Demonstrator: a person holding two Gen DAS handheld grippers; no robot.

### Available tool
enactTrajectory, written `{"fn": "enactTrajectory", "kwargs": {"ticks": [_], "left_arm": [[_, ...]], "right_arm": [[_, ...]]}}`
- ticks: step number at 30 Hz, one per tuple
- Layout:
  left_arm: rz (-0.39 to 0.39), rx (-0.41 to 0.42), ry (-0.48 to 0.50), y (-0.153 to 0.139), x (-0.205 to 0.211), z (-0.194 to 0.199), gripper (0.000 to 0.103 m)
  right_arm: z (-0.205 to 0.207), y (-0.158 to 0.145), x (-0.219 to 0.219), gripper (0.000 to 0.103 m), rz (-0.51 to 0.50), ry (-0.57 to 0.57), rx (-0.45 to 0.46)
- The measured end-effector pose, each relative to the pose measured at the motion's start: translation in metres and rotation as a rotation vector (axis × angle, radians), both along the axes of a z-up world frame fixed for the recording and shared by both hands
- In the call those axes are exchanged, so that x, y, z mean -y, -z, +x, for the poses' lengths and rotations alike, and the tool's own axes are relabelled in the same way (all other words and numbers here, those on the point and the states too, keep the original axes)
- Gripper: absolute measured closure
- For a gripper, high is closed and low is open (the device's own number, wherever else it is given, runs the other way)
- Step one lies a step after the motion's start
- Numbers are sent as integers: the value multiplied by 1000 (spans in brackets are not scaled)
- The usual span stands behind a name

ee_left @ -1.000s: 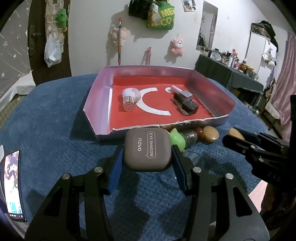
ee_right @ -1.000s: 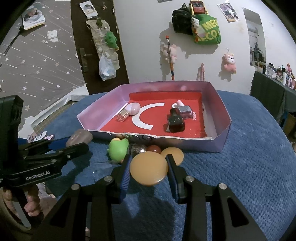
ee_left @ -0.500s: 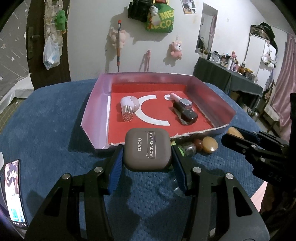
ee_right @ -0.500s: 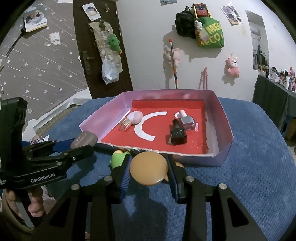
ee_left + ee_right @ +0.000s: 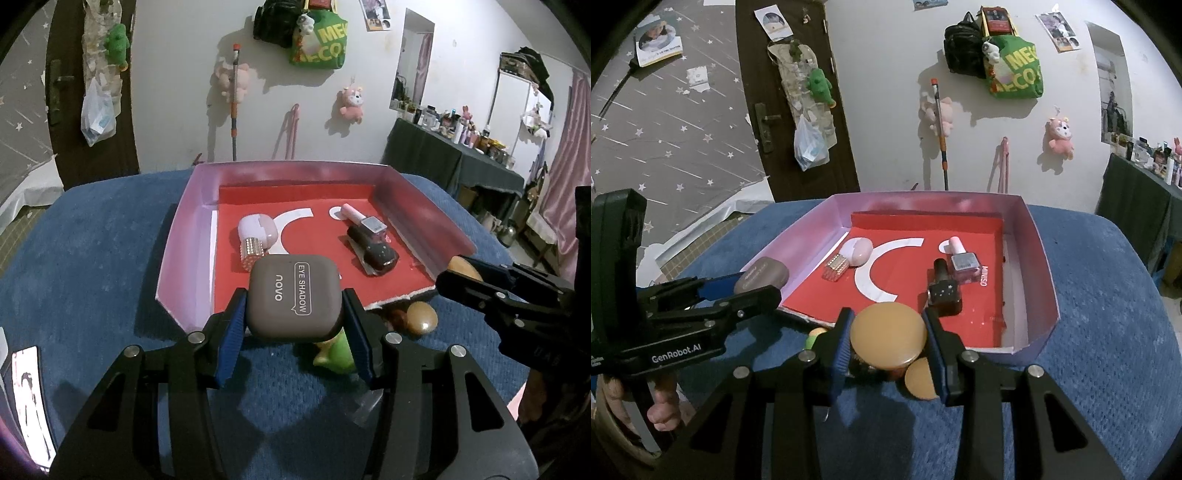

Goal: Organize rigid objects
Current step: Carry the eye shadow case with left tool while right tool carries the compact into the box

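Both carries look midway: the left gripper (image 5: 294,325) clamps the eye shadow case (image 5: 294,297) and the right gripper (image 5: 887,345) clamps a tan round compact (image 5: 888,335), each above the tray's (image 5: 1039,266) near edge. Next, each probably needs lowering onto bare red floor, avoiding the nail polish bottles (image 5: 945,286).

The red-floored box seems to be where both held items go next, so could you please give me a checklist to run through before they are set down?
1. Left gripper shut on the eye shadow case: ok.
2. Right gripper shut on the tan round compact: ok.
3. Both items past the box's near wall: cannot tell.
4. Bare red floor between the pink bottle and the dark bottle: ok.
5. Grippers apart from each other: ok.
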State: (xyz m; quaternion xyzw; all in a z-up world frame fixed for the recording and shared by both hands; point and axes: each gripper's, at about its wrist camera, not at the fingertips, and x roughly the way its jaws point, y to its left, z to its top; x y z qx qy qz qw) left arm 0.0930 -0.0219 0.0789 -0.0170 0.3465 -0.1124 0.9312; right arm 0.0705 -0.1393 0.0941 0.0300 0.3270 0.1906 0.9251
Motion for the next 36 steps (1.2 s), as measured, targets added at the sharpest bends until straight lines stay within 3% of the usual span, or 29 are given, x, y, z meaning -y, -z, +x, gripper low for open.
{"fn": "enactTrajectory", "kwargs": {"ticks": [11,36], "left_arm": [[-11,-55,8,6,1,30,55],[-5,-235,36,47,5,84,55]], "right_arm": [[31,1,-4,63,-14,-16,-34],[94,48,-17,63,-1,-90,-254]]}}
